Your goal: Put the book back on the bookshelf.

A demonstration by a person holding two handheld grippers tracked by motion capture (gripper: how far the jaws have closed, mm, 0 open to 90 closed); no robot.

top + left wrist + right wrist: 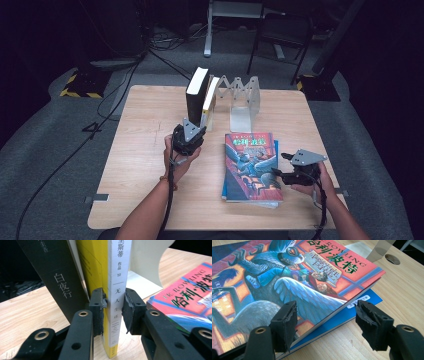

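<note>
A person's left tongs [113, 312] grasp the spine of an upright white and yellow book [117, 285], pads on either side. A black book [57, 282] leans just to its left. The right tongs [325, 325] are released, jaws apart around the near corner of a colourful book [287, 282] lying flat on a blue book [362, 302] on the table [402, 290].

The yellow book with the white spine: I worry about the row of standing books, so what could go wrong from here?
The left hand-held gripper has its jaws around the yellow book's narrow spine low down; it could twist or slip. The black book leans against it and might topple. The metal bookend stands apart on the other side, giving no support.
</note>
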